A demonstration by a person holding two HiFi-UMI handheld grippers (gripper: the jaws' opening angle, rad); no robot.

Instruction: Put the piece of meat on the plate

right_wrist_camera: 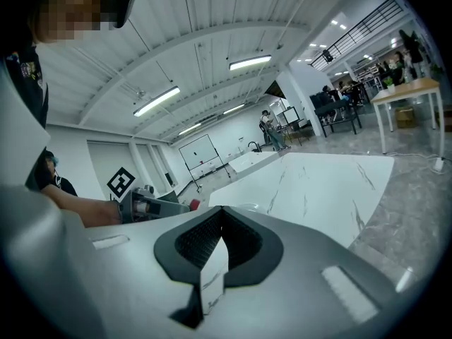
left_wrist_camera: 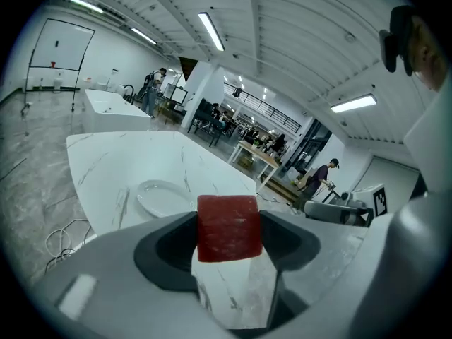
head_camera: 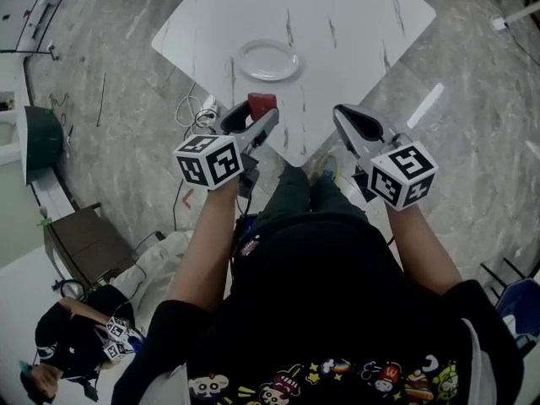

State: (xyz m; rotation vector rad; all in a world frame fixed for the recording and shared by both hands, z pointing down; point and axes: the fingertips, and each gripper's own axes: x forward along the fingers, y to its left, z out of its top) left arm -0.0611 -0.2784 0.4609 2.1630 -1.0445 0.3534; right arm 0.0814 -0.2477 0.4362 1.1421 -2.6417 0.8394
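Fingers (left_wrist_camera: 164,249) of left gripper (head_camera: 261,113) clamped on piece of meat (left_wrist_camera: 227,226) — red block, held over counter (head_camera: 354,32) near its edge, apart from plate (head_camera: 267,61). Plate: white, bare, farther in on counter. Right gripper (right_wrist_camera: 220,221): fingers closed together — nothing between.

The tabletop (head_camera: 337,24) is smooth white marble-look stone with grey veins, faintly shiny. The plate (head_camera: 267,60) is white and glossy. The piece of meat (left_wrist_camera: 227,228) looks matt and finely grained. The left tool (head_camera: 260,118) and right tool (right_wrist_camera: 222,214) have smooth grey plastic shells; the right's black pads (right_wrist_camera: 198,242) are ribbed.
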